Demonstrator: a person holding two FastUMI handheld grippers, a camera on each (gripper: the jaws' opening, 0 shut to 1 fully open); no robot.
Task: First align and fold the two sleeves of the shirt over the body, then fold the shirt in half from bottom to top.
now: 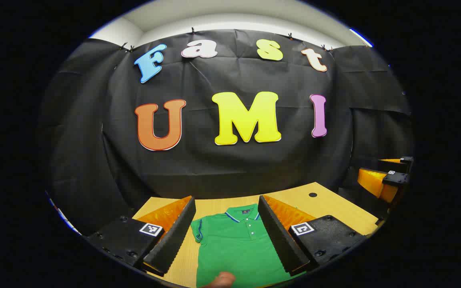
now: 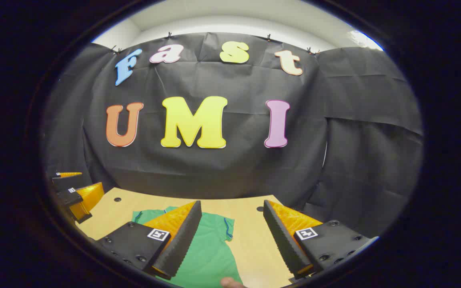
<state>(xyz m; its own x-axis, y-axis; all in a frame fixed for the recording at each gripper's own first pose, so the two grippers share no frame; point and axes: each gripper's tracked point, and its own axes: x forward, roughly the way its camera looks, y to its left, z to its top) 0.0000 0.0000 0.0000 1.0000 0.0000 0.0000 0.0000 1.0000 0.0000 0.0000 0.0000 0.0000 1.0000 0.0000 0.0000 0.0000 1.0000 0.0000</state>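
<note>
Left gripper [image 1: 227, 236]: fingers spread wide, nothing between them, held above the near part of the wooden table [image 1: 326, 204]. Between its two fingers, in the left gripper view, lies the green polo shirt [image 1: 234, 248], flat on the table, collar toward the far edge, placket with buttons visible, collar trimmed in a lighter stripe. The shirt's sleeve on the left of this view [image 1: 197, 232] lies spread out to the side, not folded over the body. A bit of a hand [image 1: 222, 280] shows at the bottom edge, over the shirt's lower part; whether it touches the cloth I cannot tell.

Right gripper [image 2: 232, 236]: fingers likewise wide apart, empty, held above the near part of the table [image 2: 250, 240]. In the right gripper view the shirt [image 2: 206, 252] lies under and just right of the gripper's left finger; one sleeve [image 2: 226, 228] sticks out toward the table's bare middle, open and unfolded. Bare table top shows between the fingers. A fingertip [image 2: 230, 283] shows at the bottom edge.

Each gripper shows in the other's view: the right gripper [image 1: 386, 180] at the table's right edge in the left gripper view, the left gripper [image 2: 76, 194] at the table's left edge in the right gripper view. Both appear apart from the shirt.

Small dark hole in the table top near the far right corner [image 1: 313, 195]
</note>
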